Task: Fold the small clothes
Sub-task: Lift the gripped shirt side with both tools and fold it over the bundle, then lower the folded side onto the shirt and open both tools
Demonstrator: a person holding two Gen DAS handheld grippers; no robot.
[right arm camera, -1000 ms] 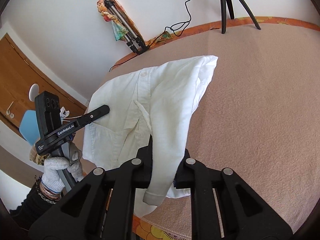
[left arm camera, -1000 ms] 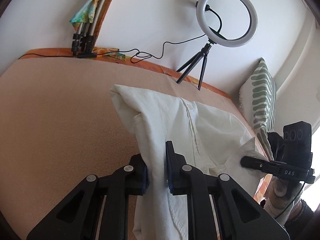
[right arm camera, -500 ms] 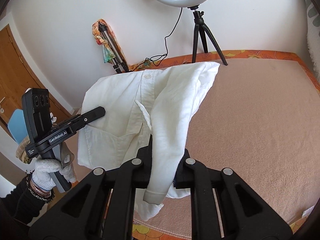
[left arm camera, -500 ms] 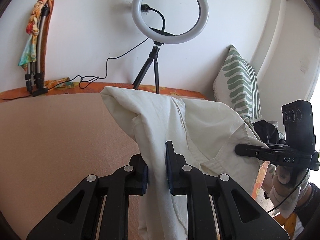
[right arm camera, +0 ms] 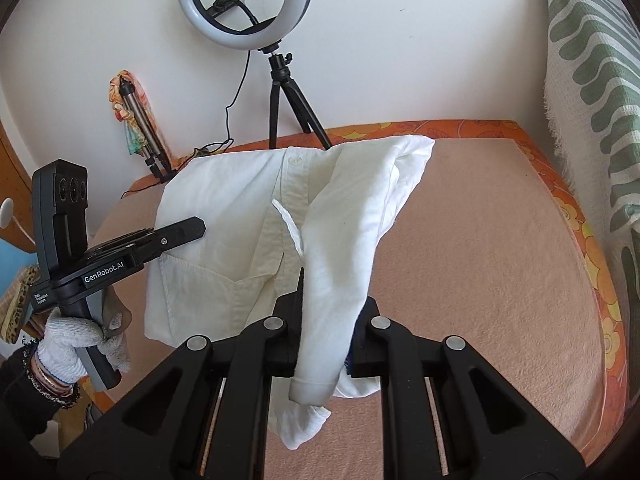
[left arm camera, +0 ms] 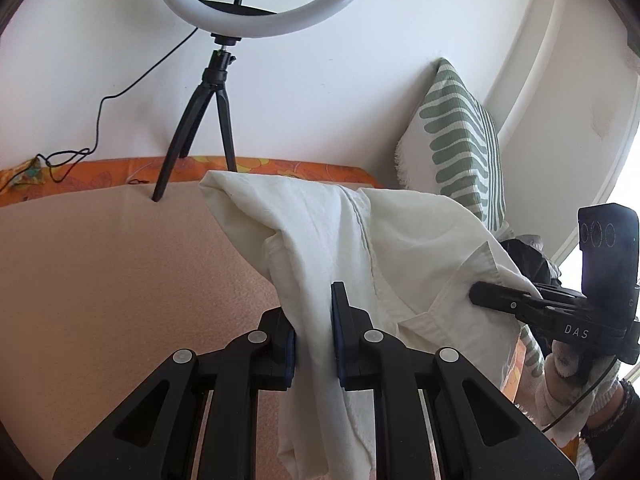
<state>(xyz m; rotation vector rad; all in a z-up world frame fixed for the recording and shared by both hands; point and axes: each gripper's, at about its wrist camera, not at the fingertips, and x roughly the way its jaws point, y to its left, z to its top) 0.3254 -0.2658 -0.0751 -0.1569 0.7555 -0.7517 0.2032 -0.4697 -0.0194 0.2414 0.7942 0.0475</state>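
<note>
A small white button-up shirt is held up off the bed, stretched between the two grippers. The left hand-held gripper is closed on a bunched fold of the shirt's fabric, which passes between its fingers and hangs down below them. The right hand-held gripper is likewise clamped on cloth: a sleeve with its cuff drapes through the jaws and dangles just beneath.

In each wrist view the other gripper is seen off to the side, gripping the shirt near its chest pocket and collar edge, with a white-gloved hand on the handle. The button placket runs down the middle of the garment, ahead of the right gripper.

The shirt appears to be held aloft at two separated points so that it can hang open and be spread before being laid flat; no fold seems to have been made yet. The peach-coloured bed surface ahead of both grippers is the likely place for laying it out. Beyond the shirt a ring light on a tripod stands against the wall, and a green-striped pillow leans to the right of the left gripper. Care would be needed so that the dangling sleeve is not trapped under the body when it is lowered.
</note>
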